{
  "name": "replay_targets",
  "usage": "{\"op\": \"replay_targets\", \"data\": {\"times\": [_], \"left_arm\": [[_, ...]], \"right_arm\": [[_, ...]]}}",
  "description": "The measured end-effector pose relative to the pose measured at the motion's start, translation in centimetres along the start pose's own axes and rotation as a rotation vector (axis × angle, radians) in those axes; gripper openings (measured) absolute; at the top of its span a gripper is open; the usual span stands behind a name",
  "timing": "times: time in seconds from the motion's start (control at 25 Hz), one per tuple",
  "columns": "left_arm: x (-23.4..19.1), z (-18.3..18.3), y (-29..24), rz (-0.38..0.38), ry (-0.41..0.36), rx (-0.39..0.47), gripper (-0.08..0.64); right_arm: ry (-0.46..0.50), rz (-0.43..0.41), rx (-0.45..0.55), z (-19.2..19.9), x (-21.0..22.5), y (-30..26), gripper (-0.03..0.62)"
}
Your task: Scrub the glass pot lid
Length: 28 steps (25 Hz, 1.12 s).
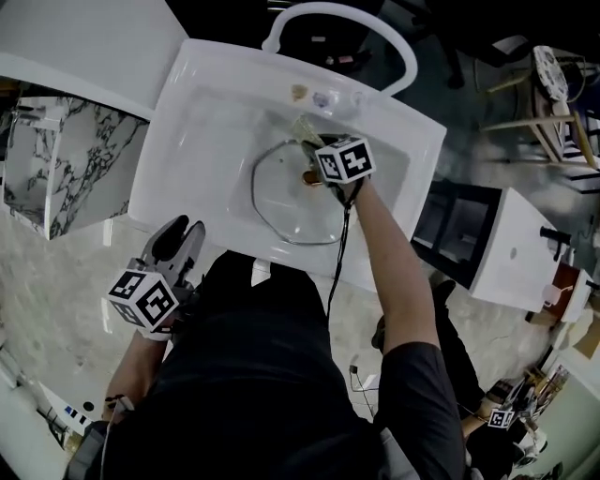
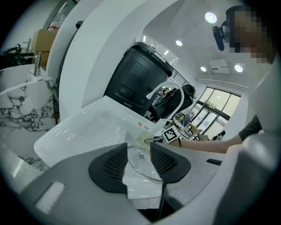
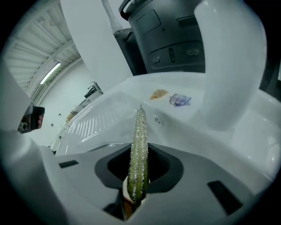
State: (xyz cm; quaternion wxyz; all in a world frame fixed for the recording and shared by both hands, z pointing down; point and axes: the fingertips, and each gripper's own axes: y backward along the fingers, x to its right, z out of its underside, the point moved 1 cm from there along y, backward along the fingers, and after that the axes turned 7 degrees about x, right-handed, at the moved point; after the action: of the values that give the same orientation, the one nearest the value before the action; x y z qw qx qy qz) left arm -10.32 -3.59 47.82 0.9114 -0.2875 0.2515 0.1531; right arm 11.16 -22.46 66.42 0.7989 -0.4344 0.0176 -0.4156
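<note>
Item 1. Right gripper [image 3: 139, 175]: jaws clamped on a green scouring pad [image 3: 140, 140], seen edge-on and standing out ahead of the jaws

Item 2. Left gripper [image 2: 138, 149]: jaws a narrow gap apart, nothing between them

Item 3. Glass pot lid [image 1: 286, 202]: flat in the white sink [image 1: 187, 112], directly beneath the right jaws and well ahead of the left jaws, visible through their gap [image 2: 142, 161]; whether the pad touches the lid cannot be told

Item 4. White arched faucet [image 1: 342, 14]: beyond the right jaws
</note>
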Motion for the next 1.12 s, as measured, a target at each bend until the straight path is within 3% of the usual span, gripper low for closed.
{"op": "replay_targets", "data": {"times": [0.12,0.32,0.6,0.88,1.12], "left_arm": [[-0.6,0.4,0.2,-0.019,0.027,-0.004,0.167],[-0.2,0.4,-0.6,-0.005,0.021,-0.016,0.166],[1.1,0.3,-2.5,0.039,0.003,-0.047,0.167],[3.0,0.3,-4.3,0.091,-0.013,-0.085,0.166],[5.5,0.3,-5.7,0.159,-0.030,-0.105,0.167]], "right_arm": [[-0.013,-0.026,-0.086,1.6,0.3,-1.3,0.067],[-0.005,0.030,-0.172,3.3,2.4,-1.2,0.066],[-0.108,0.063,-0.111,4.9,4.6,0.8,0.067],[-0.132,0.179,-0.093,7.7,6.4,4.6,0.067],[-0.172,0.211,-0.043,9.4,5.1,7.5,0.067]]}}
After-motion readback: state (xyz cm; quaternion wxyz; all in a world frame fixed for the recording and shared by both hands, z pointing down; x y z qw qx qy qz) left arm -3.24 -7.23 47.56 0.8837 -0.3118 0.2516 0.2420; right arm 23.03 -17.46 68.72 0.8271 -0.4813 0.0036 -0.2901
